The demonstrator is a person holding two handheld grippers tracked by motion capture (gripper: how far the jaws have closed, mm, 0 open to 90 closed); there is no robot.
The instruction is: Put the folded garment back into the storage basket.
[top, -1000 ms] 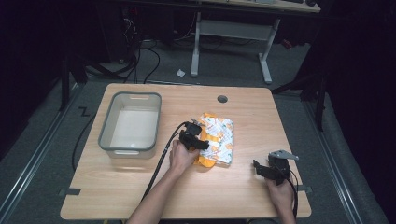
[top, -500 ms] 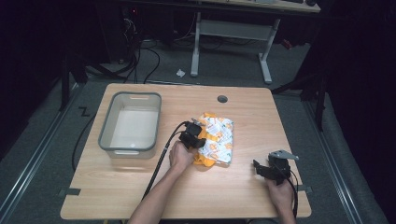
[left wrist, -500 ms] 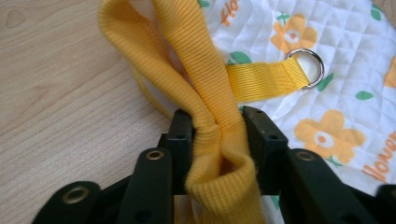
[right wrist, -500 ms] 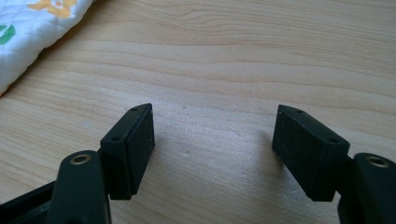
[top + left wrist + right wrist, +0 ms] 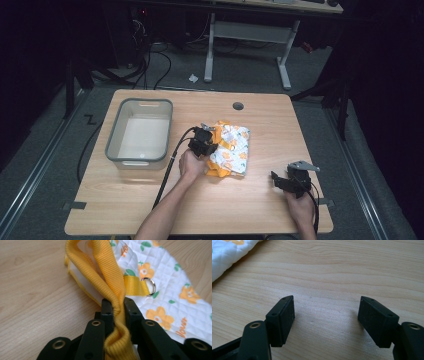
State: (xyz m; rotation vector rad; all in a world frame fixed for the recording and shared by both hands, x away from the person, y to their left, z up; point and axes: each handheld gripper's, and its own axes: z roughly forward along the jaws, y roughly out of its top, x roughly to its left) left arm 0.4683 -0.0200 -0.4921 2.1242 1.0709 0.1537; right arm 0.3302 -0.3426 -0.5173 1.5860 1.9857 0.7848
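Observation:
A folded white quilted garment (image 5: 231,149) with orange flowers and yellow ribbed trim lies mid-table. My left gripper (image 5: 210,146) sits at its left edge; its jaws have just been closing and now pinch the yellow ribbed trim (image 5: 110,277), which bunches up between the pads. A yellow strap with a metal ring (image 5: 149,285) shows just past the jaws. My right gripper (image 5: 276,179) rests low at the table's front right, jaws wide apart over bare wood (image 5: 327,307), with a corner of the garment (image 5: 227,252) far off at the upper left.
A grey plastic bin (image 5: 140,131), empty, stands left of the garment. A cable hole (image 5: 238,106) sits near the table's far edge. Desk legs and cables lie on the dark floor beyond. Cable from the left gripper trails toward the front edge.
The left gripper has settled slightly onto the garment's left edge. The right hand and gripper have stayed put.

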